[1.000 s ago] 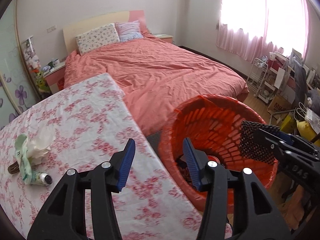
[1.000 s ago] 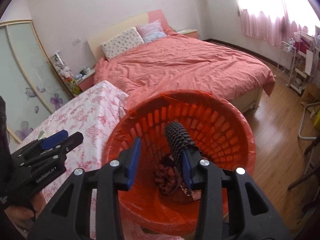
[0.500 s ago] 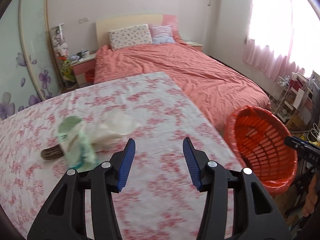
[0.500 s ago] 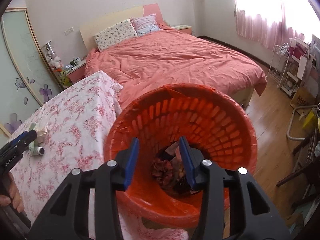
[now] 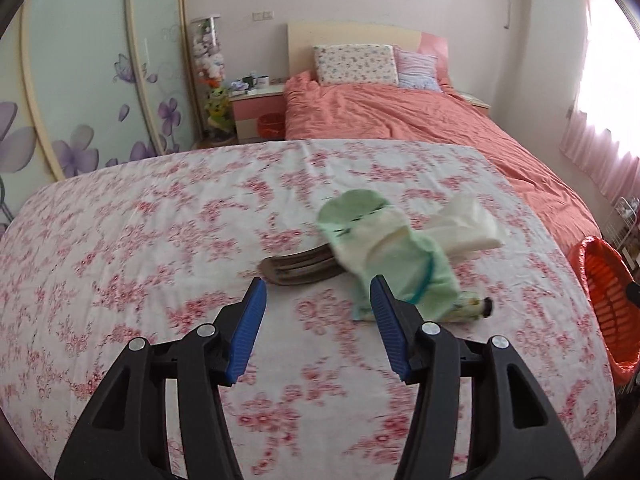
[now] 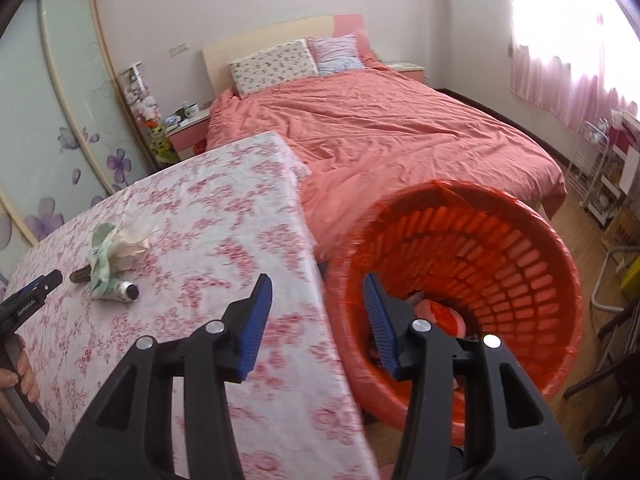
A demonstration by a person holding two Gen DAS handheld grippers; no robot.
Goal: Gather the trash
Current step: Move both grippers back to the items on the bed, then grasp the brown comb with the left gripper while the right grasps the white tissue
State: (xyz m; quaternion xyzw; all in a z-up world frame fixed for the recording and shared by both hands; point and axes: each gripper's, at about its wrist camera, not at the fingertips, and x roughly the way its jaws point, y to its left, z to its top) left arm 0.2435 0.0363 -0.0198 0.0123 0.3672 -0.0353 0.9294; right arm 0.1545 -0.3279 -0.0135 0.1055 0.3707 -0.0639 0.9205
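Observation:
A trash pile lies on the floral-cloth table point(image 5: 160, 240): a green and cream wrapper point(image 5: 384, 248), a crumpled white tissue point(image 5: 464, 224), a brown banana peel point(image 5: 300, 266) and a small tube with a dark cap point(image 5: 472, 306). My left gripper point(image 5: 318, 328) is open and empty, just short of the peel and wrapper. My right gripper point(image 6: 318, 320) is open and empty over the table's edge beside the orange bin point(image 6: 520, 264), which holds trash. The pile also shows in the right wrist view point(image 6: 112, 256), with the left gripper point(image 6: 28, 300) near it.
The orange bin point(image 5: 604, 292) stands off the table's right edge. A bed with a salmon cover point(image 6: 400, 132) lies beyond the table. A wire rack point(image 6: 596, 176) and chair legs stand on the wood floor at the right. A nightstand point(image 5: 256, 108) is by the wall.
My left gripper swung from the bin to the trash pile on the table. My right gripper let a black mesh item drop into the bin, opened and shifted left toward the table's edge.

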